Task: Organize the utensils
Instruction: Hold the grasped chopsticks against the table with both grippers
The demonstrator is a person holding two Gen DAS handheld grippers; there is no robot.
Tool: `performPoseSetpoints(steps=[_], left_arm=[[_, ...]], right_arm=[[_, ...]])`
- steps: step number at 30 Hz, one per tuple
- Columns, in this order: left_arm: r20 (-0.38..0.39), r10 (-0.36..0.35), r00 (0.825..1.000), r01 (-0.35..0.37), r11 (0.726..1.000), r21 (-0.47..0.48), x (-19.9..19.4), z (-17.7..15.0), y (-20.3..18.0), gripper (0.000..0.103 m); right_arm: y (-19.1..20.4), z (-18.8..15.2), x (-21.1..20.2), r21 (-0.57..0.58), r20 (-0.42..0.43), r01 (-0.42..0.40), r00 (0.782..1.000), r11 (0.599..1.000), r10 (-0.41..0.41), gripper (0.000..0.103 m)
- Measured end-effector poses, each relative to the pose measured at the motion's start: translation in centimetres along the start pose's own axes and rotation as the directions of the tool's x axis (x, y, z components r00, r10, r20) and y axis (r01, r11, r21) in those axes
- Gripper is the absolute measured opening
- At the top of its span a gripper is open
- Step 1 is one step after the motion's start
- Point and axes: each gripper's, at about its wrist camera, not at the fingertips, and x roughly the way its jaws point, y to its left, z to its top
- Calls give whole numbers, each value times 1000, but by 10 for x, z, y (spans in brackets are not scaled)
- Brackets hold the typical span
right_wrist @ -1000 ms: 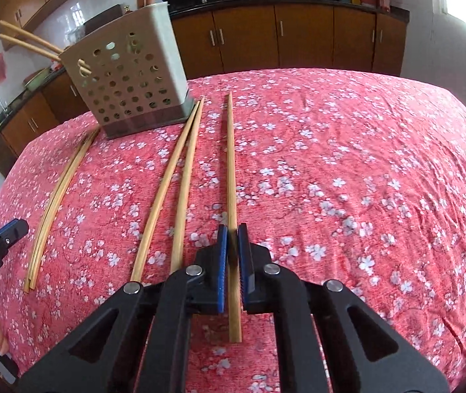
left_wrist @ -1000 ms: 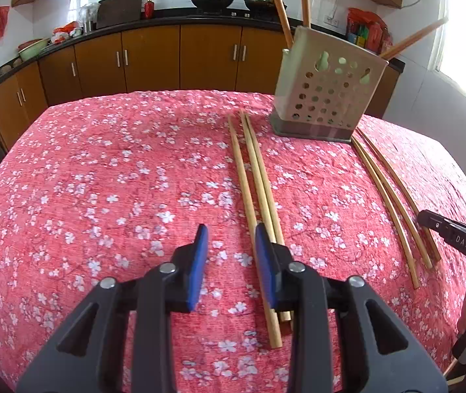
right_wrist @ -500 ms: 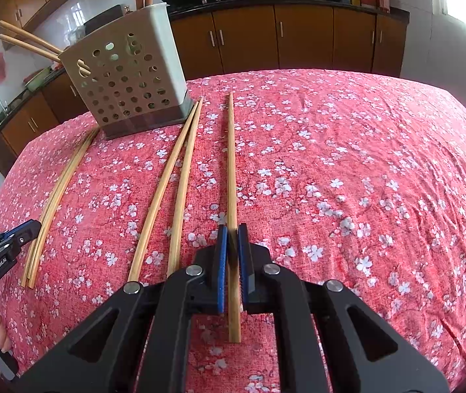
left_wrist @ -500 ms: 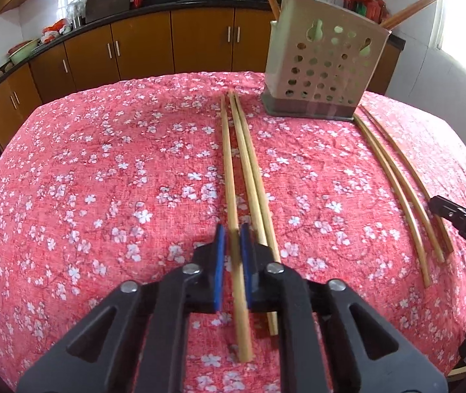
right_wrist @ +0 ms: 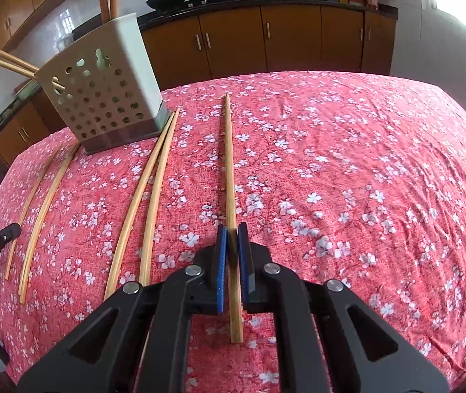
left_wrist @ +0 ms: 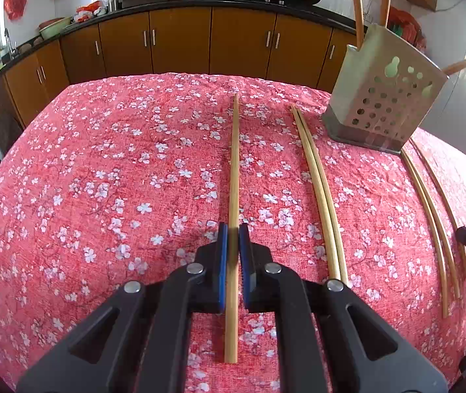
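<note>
My left gripper point(left_wrist: 232, 233) is shut on a long wooden chopstick point(left_wrist: 234, 177) that points forward above the red flowered tablecloth. My right gripper point(right_wrist: 231, 232) is shut on another wooden chopstick point(right_wrist: 229, 170), also pointing forward. A perforated white utensil holder point(left_wrist: 387, 95) stands at the back right in the left wrist view and at the back left in the right wrist view point(right_wrist: 105, 91), with several chopsticks sticking out of it. A pair of chopsticks point(left_wrist: 321, 193) lies on the cloth beside the one in my left gripper; it also shows in the right wrist view point(right_wrist: 144, 193).
Another pair of chopsticks point(left_wrist: 429, 216) lies further right below the holder, seen at the left in the right wrist view point(right_wrist: 41, 206). The table point(right_wrist: 380, 163) is covered in red flowered cloth. Brown kitchen cabinets point(left_wrist: 180, 46) and a counter with woks stand behind.
My left gripper moved onto a chopstick, closed on it and carried it left, away from the pair. My right gripper stayed shut on its chopstick and tilted up slightly.
</note>
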Motion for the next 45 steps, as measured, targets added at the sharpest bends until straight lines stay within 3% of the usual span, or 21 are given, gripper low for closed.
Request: performPoseSetpoints(steps=[45], left_arm=[[0,-10,1000,10,1000,-11,-2,-2,-3,10]], right_arm=[[-4,4,1,0,-1,3,1000,1000,-3,8]])
